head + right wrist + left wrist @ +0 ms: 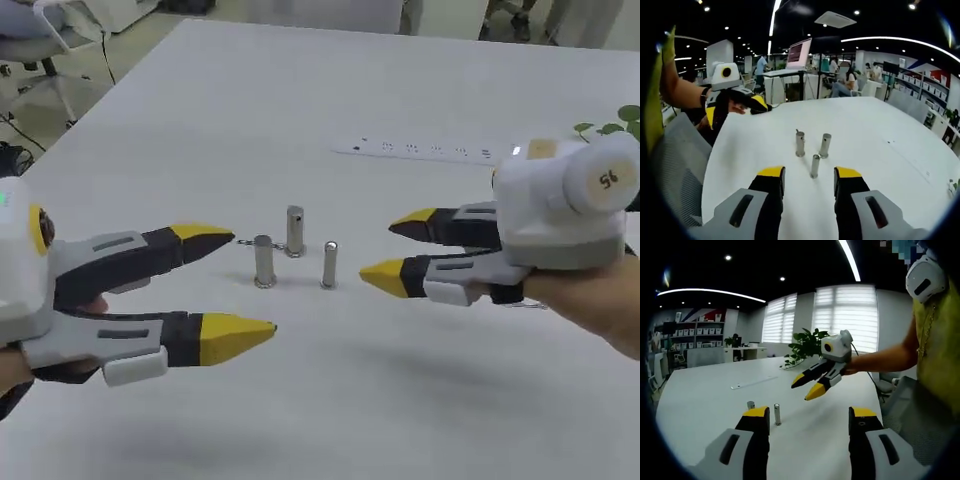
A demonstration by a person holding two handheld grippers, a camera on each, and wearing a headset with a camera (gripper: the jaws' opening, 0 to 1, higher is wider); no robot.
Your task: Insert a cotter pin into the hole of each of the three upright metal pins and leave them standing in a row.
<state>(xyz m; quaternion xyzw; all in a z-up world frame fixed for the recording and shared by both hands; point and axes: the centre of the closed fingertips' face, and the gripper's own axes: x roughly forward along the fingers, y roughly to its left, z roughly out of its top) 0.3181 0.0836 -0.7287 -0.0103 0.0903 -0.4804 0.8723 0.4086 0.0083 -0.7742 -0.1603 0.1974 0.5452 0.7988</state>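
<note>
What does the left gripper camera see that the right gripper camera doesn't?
Left gripper view, not the right: bright window blinds and wall shelves. Right gripper view, not the left: a lit monitor and people at desks. Both share the white table, the upright metal pins, and the left gripper and right gripper, each with its jaws apart.

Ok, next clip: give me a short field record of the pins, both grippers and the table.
metal pins: three, upright, clustered in a triangle, not a row
cotter pin: thin wire seems to stick out near the top of the left pin; others look bare
left gripper: jaws open, empty
right gripper: jaws open, empty
table: white, power strip behind the pins
</note>
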